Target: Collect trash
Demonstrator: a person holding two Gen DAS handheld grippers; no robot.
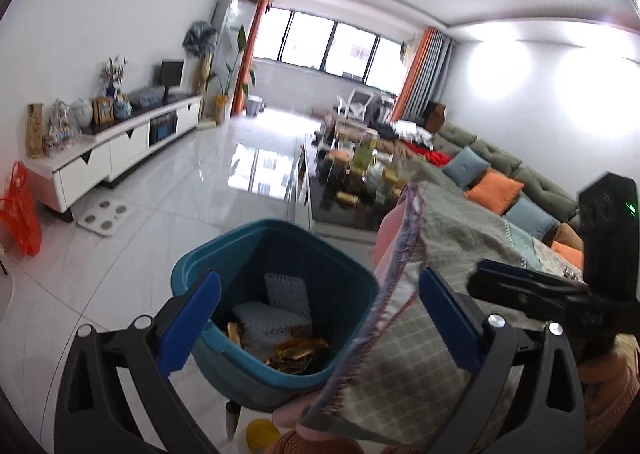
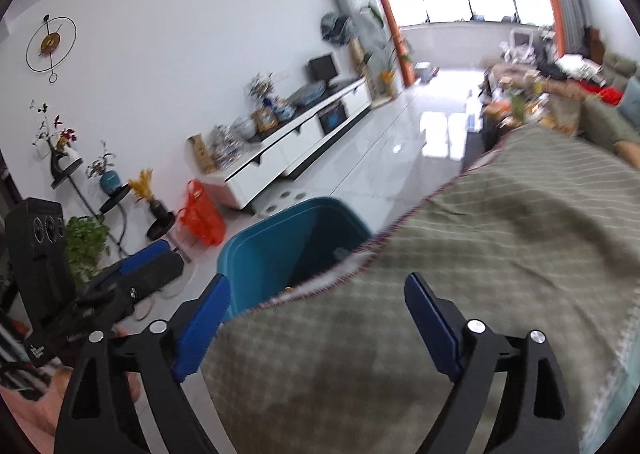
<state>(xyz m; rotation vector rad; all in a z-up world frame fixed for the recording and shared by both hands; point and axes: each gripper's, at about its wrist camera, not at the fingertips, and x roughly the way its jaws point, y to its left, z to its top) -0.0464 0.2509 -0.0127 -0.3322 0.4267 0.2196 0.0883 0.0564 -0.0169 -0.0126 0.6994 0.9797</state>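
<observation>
A teal trash bin (image 1: 276, 294) stands on the white tiled floor just ahead of my left gripper (image 1: 320, 282). Inside it lie white foam pieces (image 1: 276, 310) and golden wrappers (image 1: 296, 350). The left gripper is open, with nothing pressed between its blue pads. A green checked cloth (image 1: 400, 366) hangs beside the bin, close to the right-hand pad. In the right wrist view my right gripper (image 2: 316, 286) is open above the same cloth (image 2: 480, 254), and the bin (image 2: 288, 250) sits beyond its left finger. Each gripper shows in the other's view: right (image 1: 520, 286), left (image 2: 136, 266).
A long white TV cabinet (image 1: 120, 149) runs along the left wall with an orange plastic bag (image 1: 20, 213) at its near end. A scale (image 1: 104, 213) lies on the floor. A cluttered coffee table (image 1: 352, 181) and a green sofa (image 1: 520, 181) stand to the right. Plant stands (image 2: 92, 189) are at the left.
</observation>
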